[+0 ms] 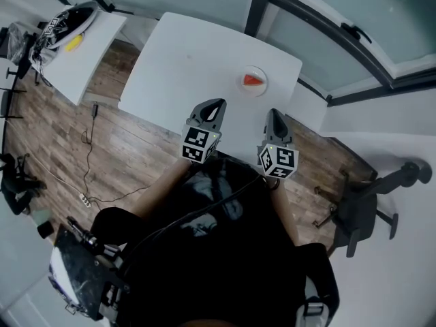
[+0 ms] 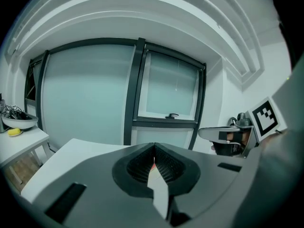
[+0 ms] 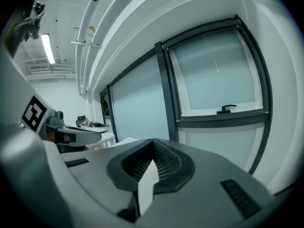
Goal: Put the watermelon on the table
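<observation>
Watermelon on the worktop, both claws clenched and empty.
The red watermelon slice (image 1: 253, 81) lies on a small white plate (image 1: 244, 89) toward the right side of the white worktop (image 1: 191, 60). The left claw (image 1: 215, 106) and right claw (image 1: 274, 116) hang side by side at the worktop's near edge, apart from the slice, each with its jaws pressed together on nothing.

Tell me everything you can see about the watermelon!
The watermelon is one small red slice shaped like a wedge. It lies flat on a little round white plate. The plate sits on the white table, towards the right end and near the window side. Only the plate touches the slice, and nothing is holding it. It is too small in the head view to make out seeds or rind.
</observation>
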Available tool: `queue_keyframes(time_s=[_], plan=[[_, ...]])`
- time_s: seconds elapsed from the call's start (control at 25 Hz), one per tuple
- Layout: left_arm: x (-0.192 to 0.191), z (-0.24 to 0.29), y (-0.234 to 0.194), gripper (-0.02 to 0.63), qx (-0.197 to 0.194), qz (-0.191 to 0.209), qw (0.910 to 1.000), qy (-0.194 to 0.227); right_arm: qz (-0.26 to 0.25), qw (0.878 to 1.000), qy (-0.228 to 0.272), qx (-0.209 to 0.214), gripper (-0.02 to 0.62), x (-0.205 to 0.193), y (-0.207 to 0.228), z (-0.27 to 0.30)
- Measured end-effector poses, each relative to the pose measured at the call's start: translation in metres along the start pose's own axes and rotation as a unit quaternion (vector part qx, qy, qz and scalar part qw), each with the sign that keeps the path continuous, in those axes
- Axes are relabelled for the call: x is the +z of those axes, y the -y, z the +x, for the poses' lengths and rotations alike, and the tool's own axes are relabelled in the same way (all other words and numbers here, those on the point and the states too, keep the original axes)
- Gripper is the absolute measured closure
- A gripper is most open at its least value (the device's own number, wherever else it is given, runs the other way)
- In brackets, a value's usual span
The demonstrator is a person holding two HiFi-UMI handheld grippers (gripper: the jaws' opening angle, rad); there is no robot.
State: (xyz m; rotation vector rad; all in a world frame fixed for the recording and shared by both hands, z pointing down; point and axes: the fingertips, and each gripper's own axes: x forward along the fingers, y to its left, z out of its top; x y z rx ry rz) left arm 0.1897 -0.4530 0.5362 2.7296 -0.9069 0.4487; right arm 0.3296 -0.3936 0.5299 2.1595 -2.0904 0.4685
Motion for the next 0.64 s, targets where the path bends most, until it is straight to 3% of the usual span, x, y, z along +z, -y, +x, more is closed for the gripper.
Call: queue_keyframes(time_s=[0.28, 0.64], plan=[[-0.0028, 0.0004, -0.0027, 0.601, 0.002, -0.027, 0.9996, -0.001, -0.001, 1.000, -0.004, 0.006, 0.584, -0.0037, -0.0044, -0.0001], [-0.0034, 0.0022, -0.0013, 0.601, 0.004, -0.016, 0.9998, -0.008, -0.004, 1.000, -0.007, 0.013, 0.584, -0.0037, -0.0062, 0.0007]])
